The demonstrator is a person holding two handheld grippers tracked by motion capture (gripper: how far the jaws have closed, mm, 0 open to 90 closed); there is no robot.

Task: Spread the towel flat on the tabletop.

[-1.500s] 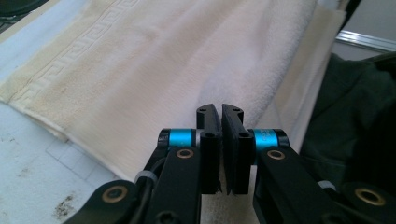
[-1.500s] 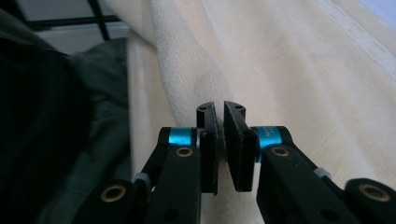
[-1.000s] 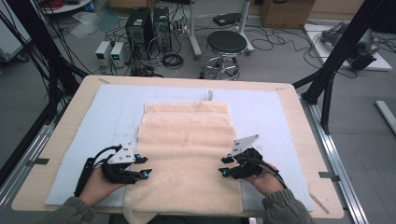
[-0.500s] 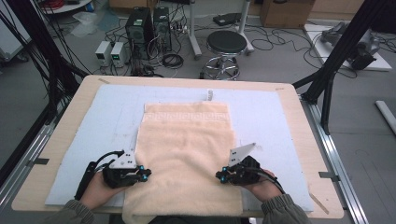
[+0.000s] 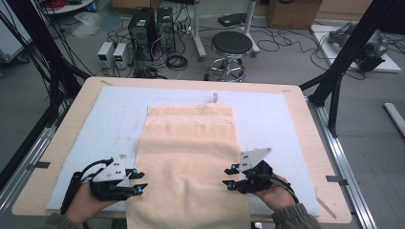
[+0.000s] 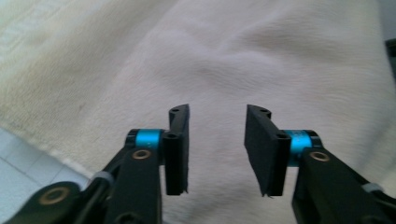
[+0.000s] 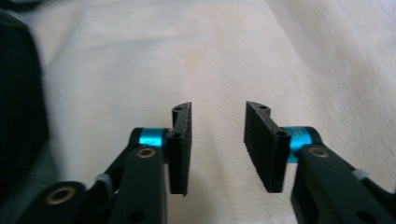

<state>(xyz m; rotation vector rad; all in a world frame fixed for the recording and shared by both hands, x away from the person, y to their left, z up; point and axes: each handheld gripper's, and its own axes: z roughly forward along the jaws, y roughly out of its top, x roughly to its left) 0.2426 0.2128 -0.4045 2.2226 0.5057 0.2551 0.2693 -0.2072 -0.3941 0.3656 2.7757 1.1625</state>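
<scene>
On the table (image 5: pixel 57 157), towel (image 5: pixel 191 157) runs lengthwise away; both tools' jaws spread, empty.

We find no words, numbers or brand marks we can read. A small white tag (image 5: pixel 215 96) at the towel's (image 5: pixel 191 152) far edge is too small to make out.

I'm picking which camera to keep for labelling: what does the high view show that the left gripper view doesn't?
High view alone: the whole table, the towel's patterned far border, the stool, and the right tongs at the towel's right edge. Left gripper view alone: close up, the gap between the left tongs with nothing in it, and the fabric's pile. Shared: the towel and the left tongs.
</scene>
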